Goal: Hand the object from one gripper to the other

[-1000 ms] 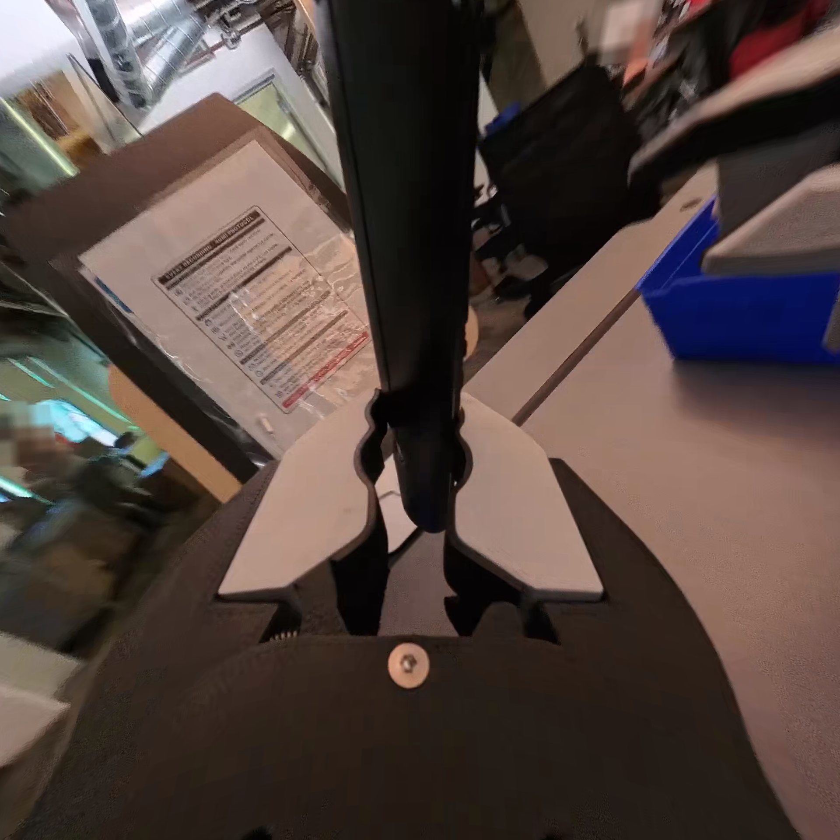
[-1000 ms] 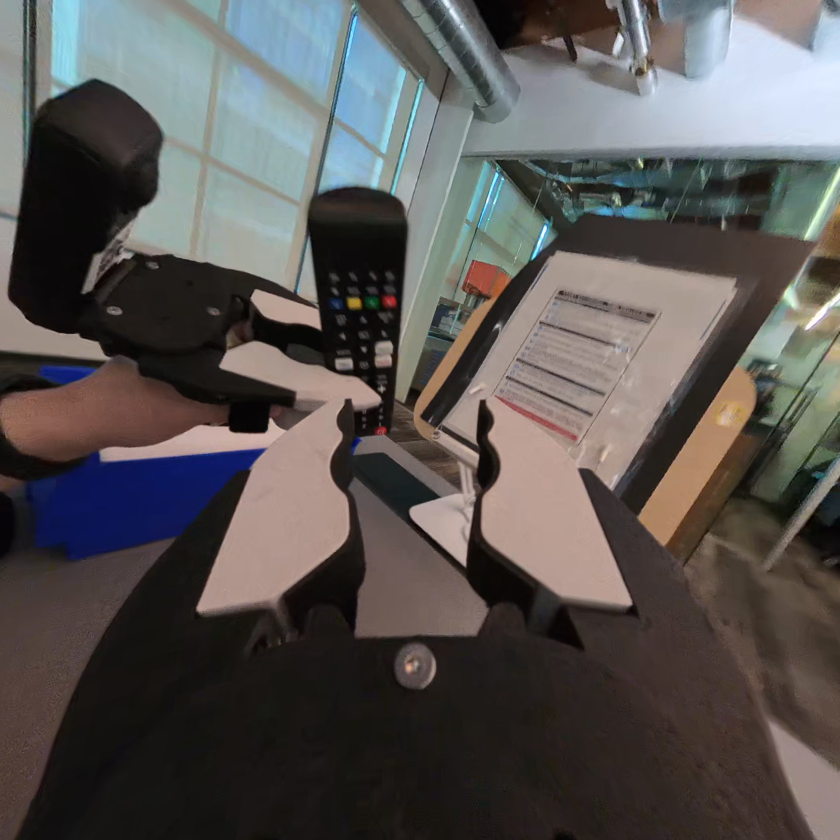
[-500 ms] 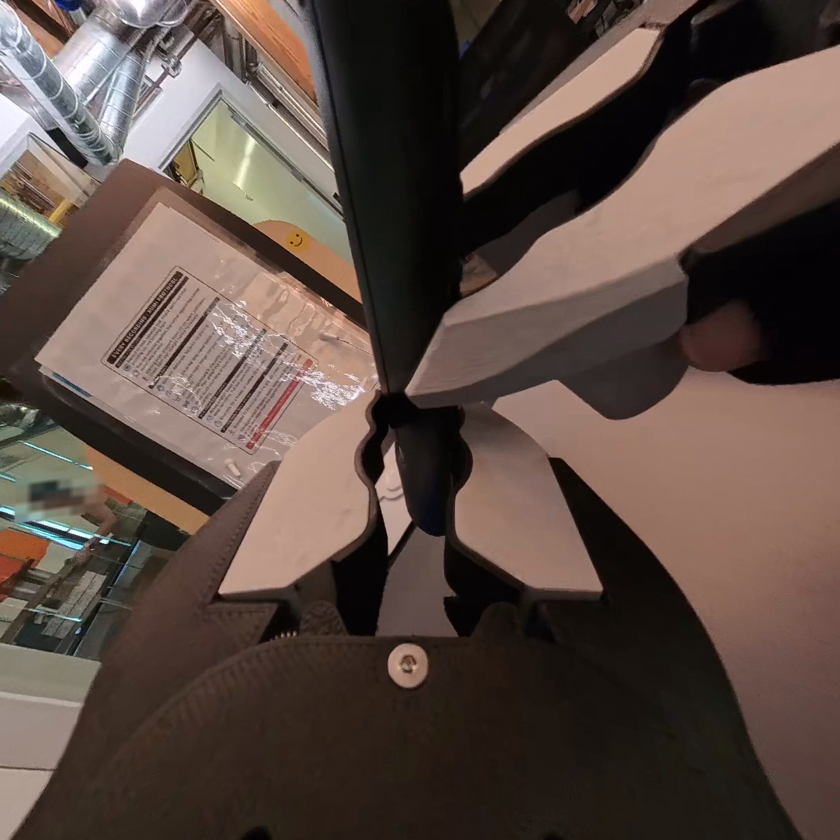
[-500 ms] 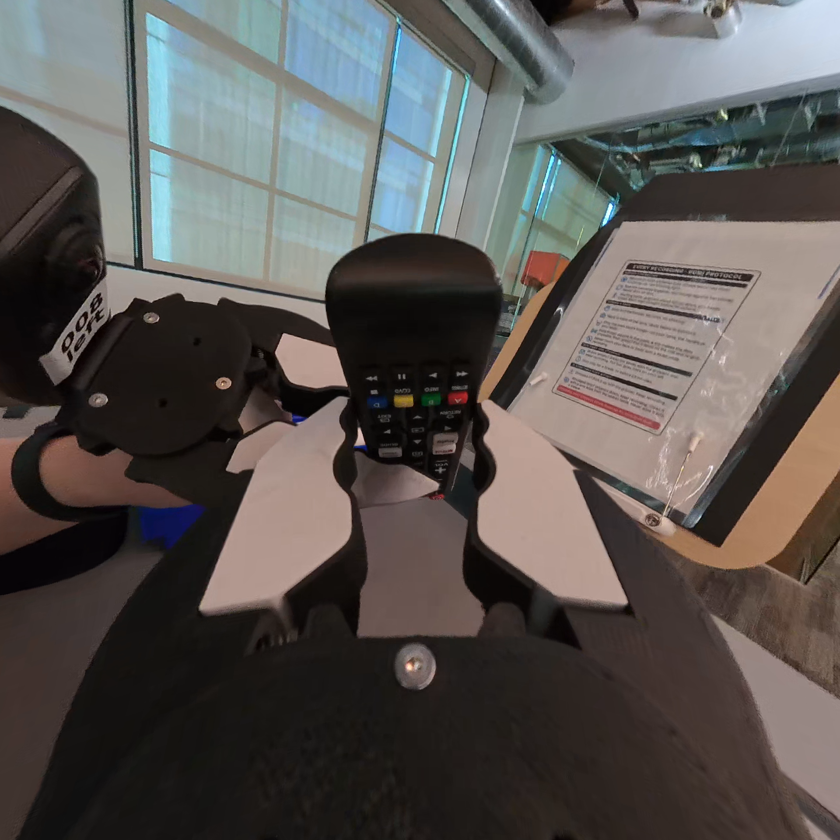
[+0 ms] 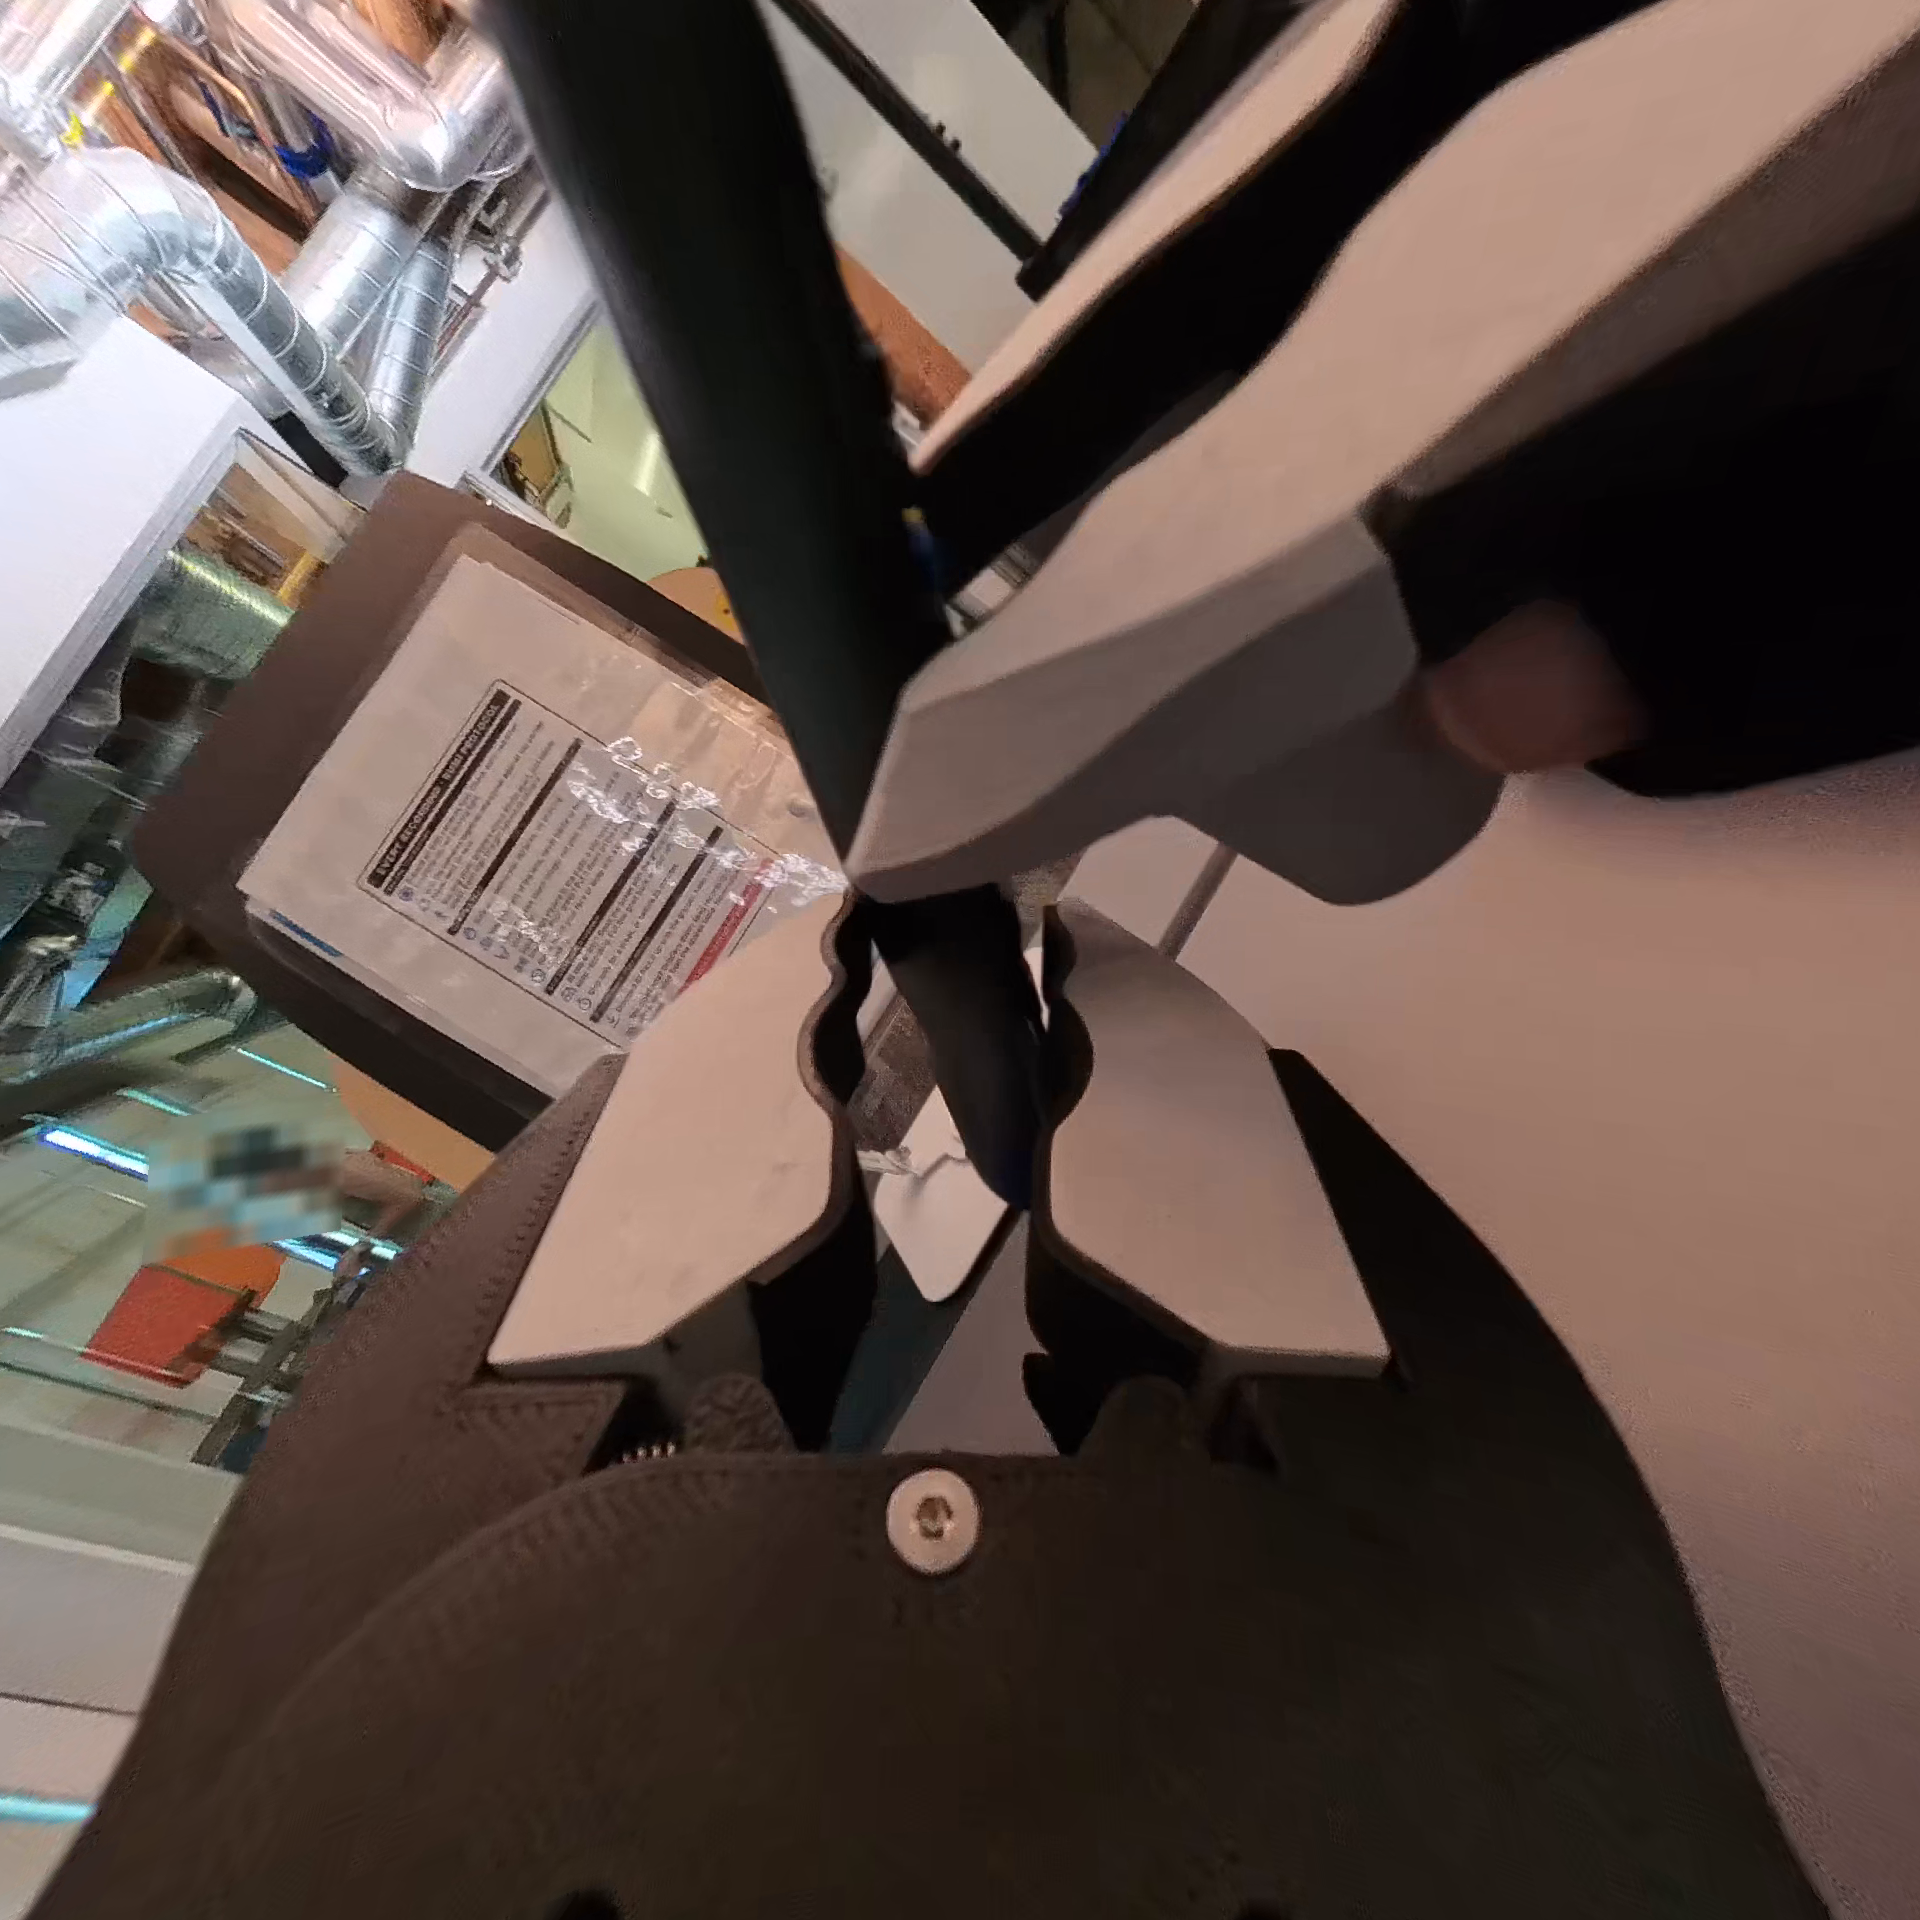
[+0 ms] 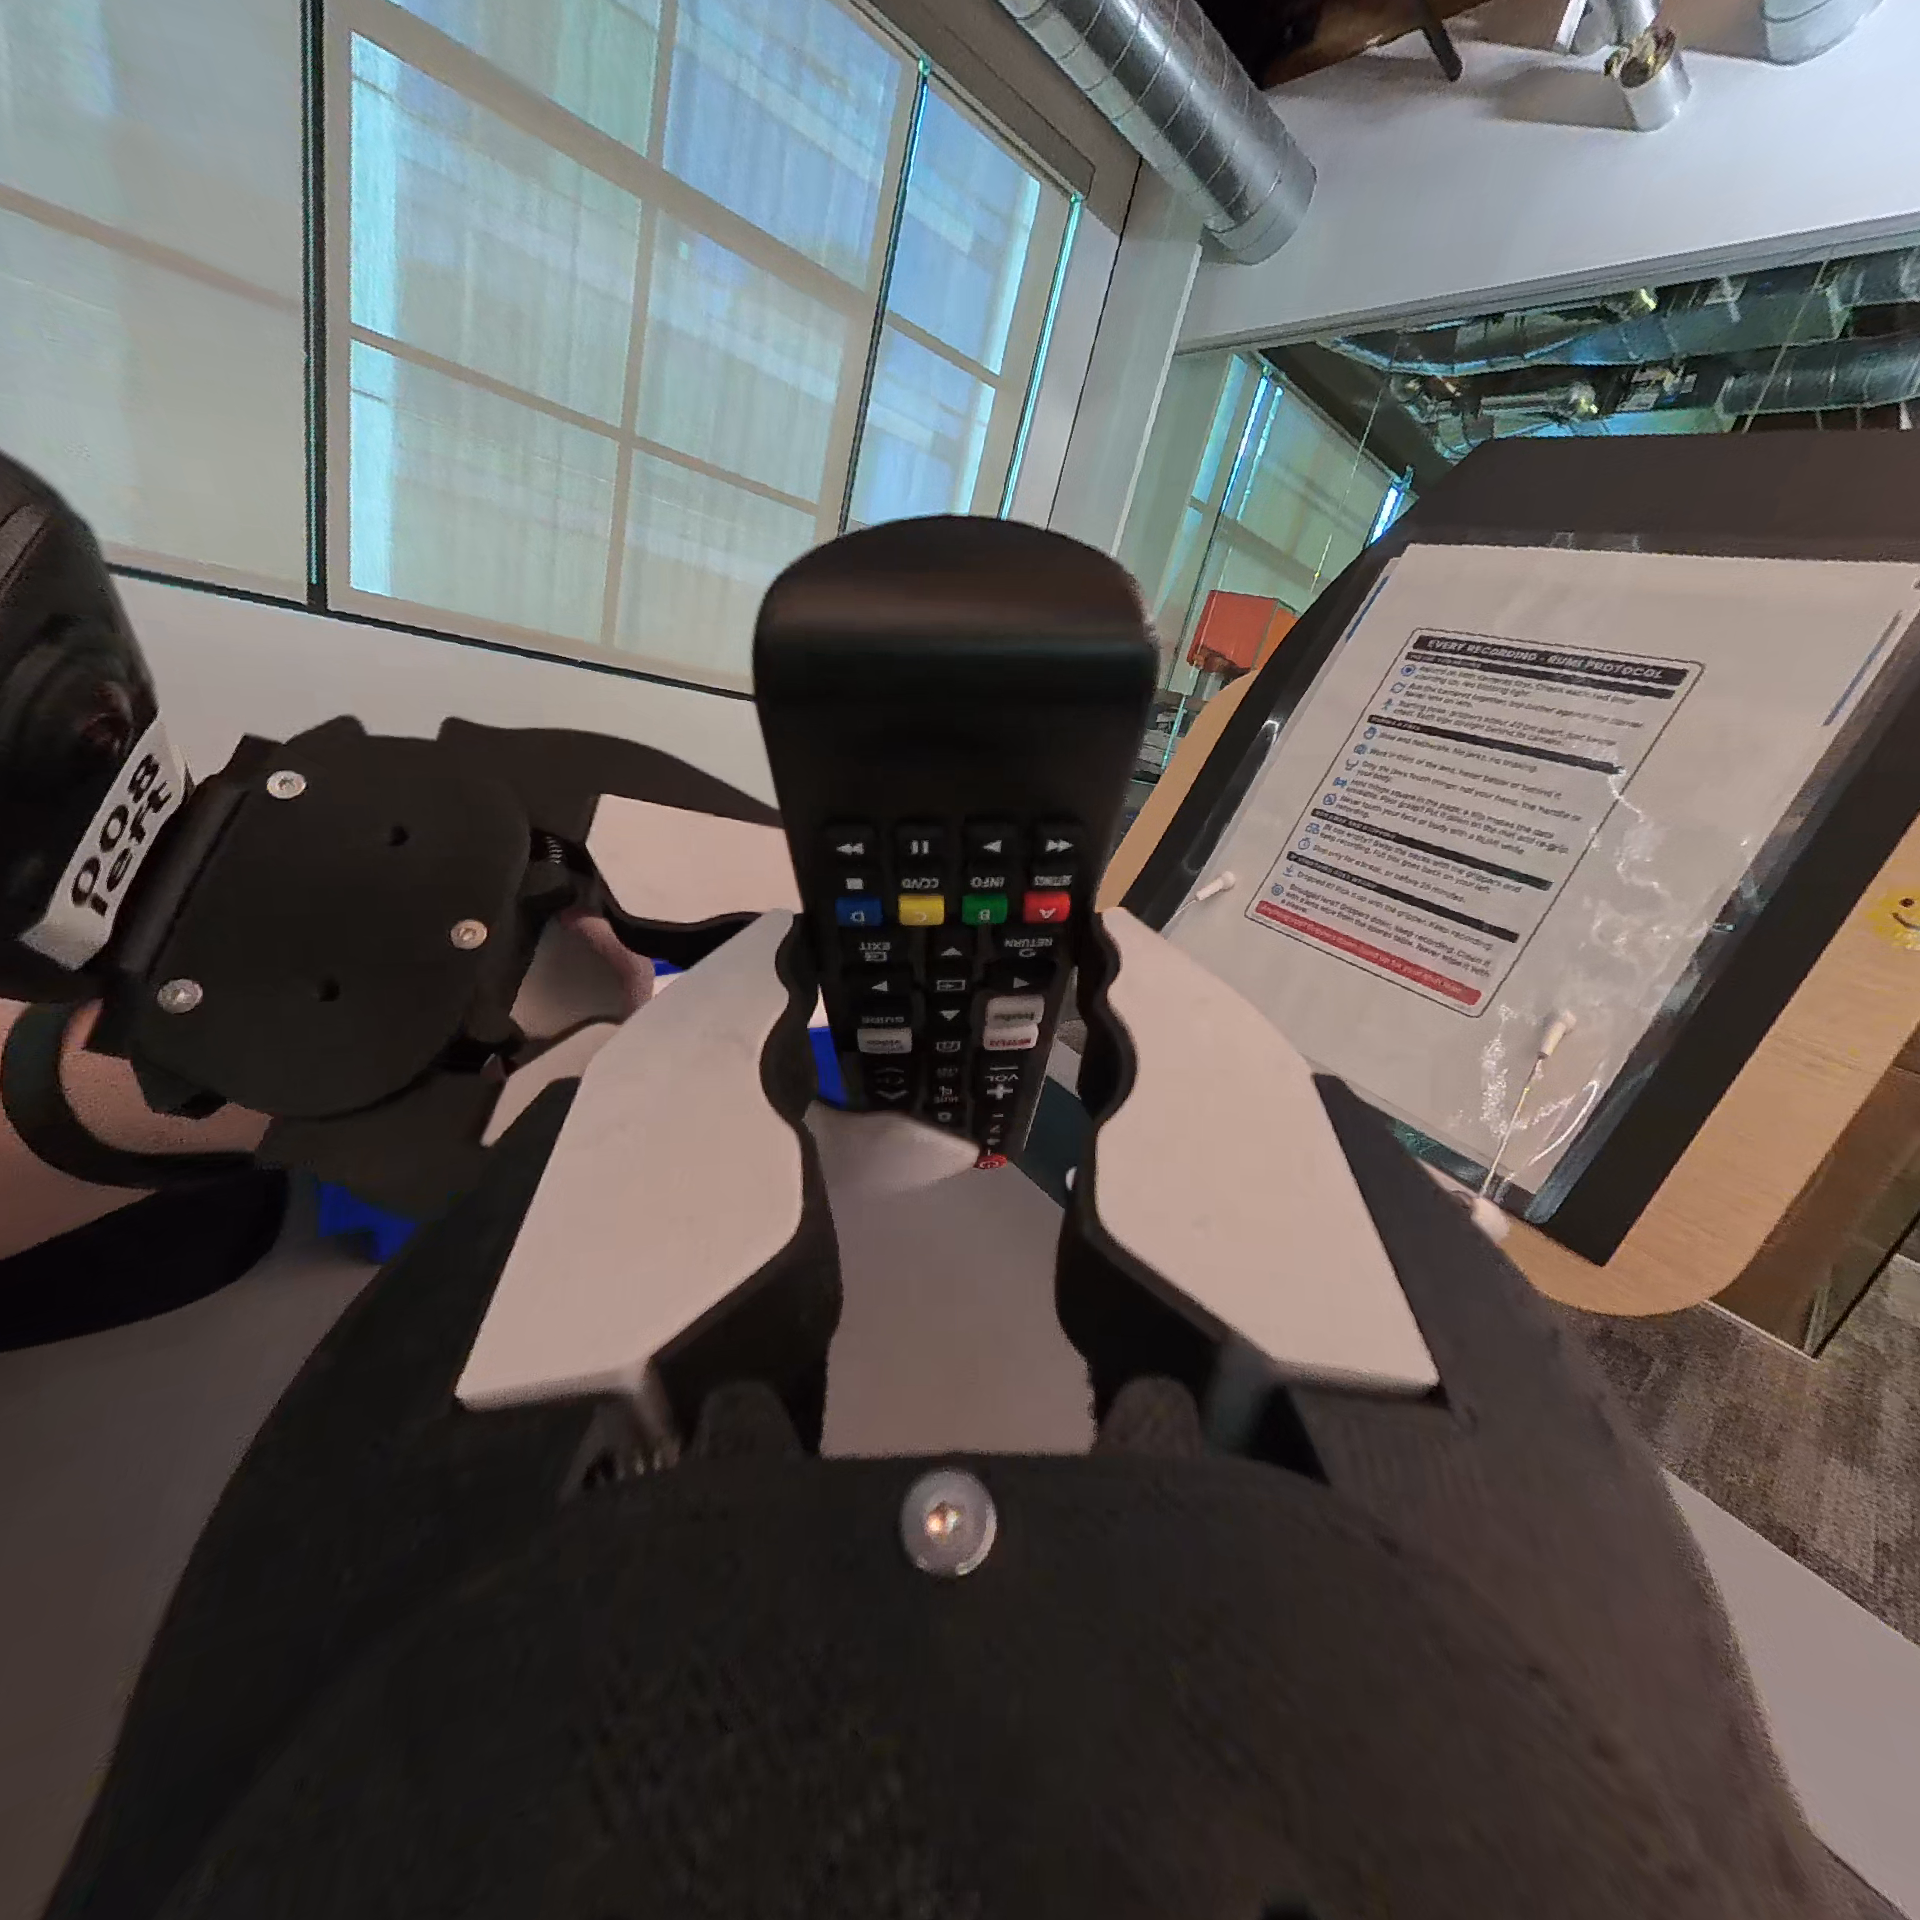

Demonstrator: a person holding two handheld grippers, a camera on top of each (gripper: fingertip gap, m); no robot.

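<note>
A black remote control (image 6: 951, 748) with coloured buttons stands upright in the air, buttons facing the right wrist camera. My right gripper (image 6: 945, 935) is shut on its two long sides near the lower half. In the left wrist view the remote (image 5: 727, 416) is seen edge-on and tilted. Its lower end sits between the fingers of my left gripper (image 5: 940, 935), which are open: the left finger stands clear, the right finger touches it. The right gripper's grey fingers (image 5: 1143, 675) reach in from the right. The left gripper's black body (image 6: 312, 914) is at the left.
A dark stand with a laminated printed sheet (image 6: 1507, 831) stands at the right, on a wooden board; it also shows in the left wrist view (image 5: 540, 831). A blue bin (image 6: 353, 1216) sits behind the left gripper. The grey table (image 5: 1558, 1143) lies below. Windows fill the background. The grippers' ends are close to 4 cm from one another.
The right gripper moved in around the remote and shut on it. The left gripper's fingers, shut on the lower end before, have parted, and the remote now leans in that view.
</note>
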